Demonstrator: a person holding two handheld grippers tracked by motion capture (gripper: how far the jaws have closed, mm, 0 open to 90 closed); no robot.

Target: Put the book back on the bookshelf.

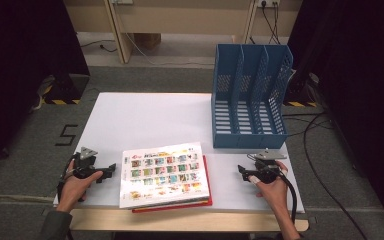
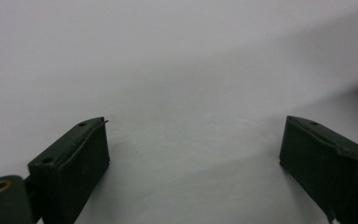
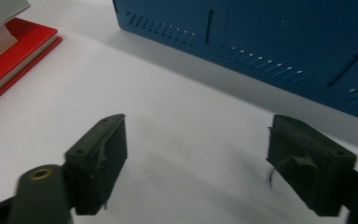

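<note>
White table (image 1: 145,117): blue file rack (image 1: 249,97) far right, stacked books (image 1: 166,175) near front edge

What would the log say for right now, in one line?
left gripper: open, empty | right gripper: open, empty | books: stacked between grippers, untouched | blue file rack: empty, behind right gripper | table

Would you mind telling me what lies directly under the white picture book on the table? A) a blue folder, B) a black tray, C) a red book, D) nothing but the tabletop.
C: a red book shows its edge along the right side and bottom of the white picture book stacked on it, between the two grippers on the table.
</note>
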